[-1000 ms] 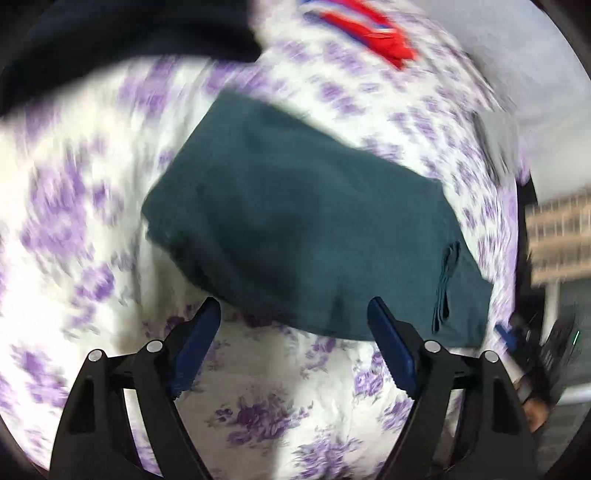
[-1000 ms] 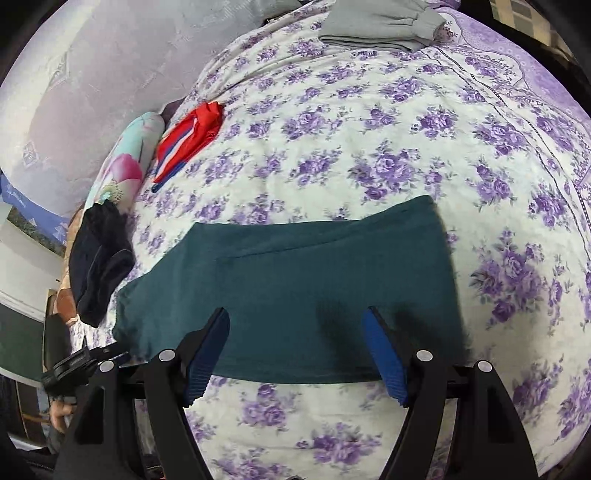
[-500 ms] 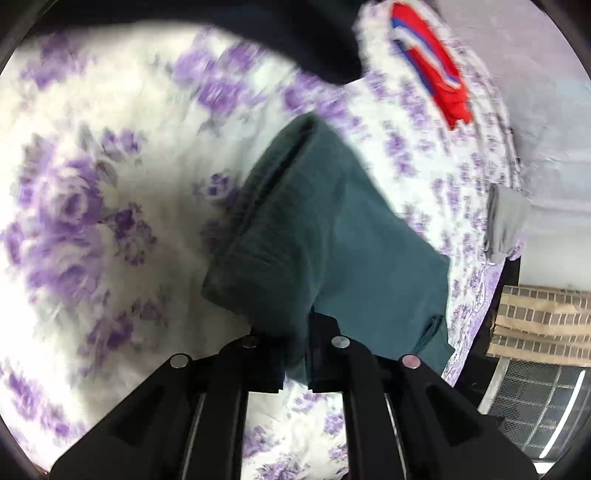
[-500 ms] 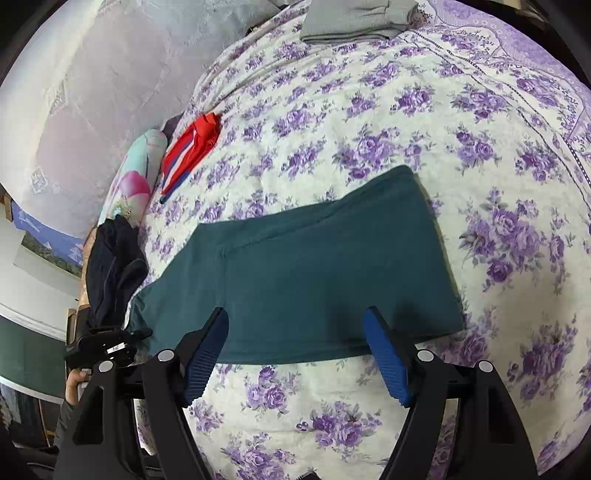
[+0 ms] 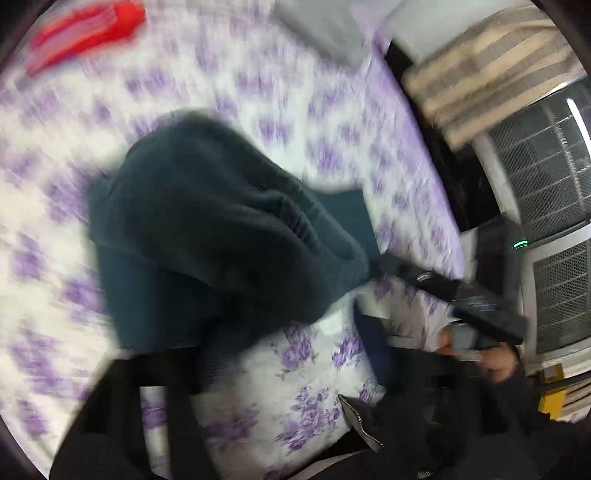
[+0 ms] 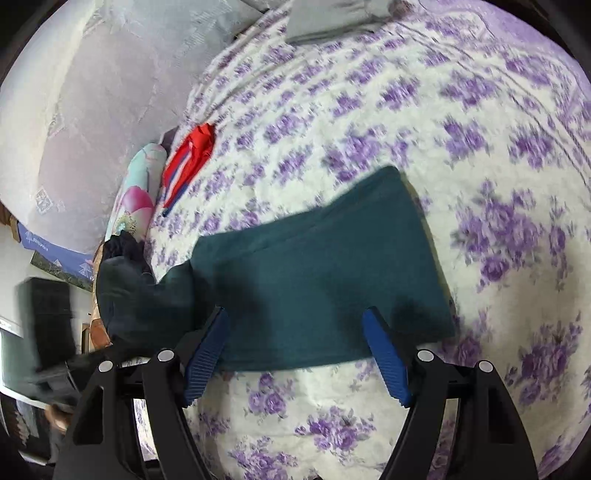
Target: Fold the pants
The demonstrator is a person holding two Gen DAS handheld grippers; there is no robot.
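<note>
The dark teal pants (image 6: 317,269) lie on a bed with a purple flowered sheet (image 6: 406,110). My left gripper (image 5: 184,354) is shut on the pants' left end (image 5: 207,236) and holds it lifted and bunched over the rest; its fingertips are hidden by cloth. That raised end shows at the left of the right wrist view (image 6: 140,295). My right gripper (image 6: 295,350) is open and empty, its blue pads (image 6: 384,354) just above the pants' near edge. The left wrist view is blurred.
A red striped garment (image 6: 188,162) and a floral pillow (image 6: 133,195) lie at the bed's left side. A grey folded garment (image 6: 332,18) lies at the far end. The bed's edge, a person's hand and a window grille (image 5: 554,184) show in the left wrist view.
My left gripper closed on the pants' left end, then lifted it and swung it over toward the other end. My right gripper stayed open and moved closer to the pants' near edge.
</note>
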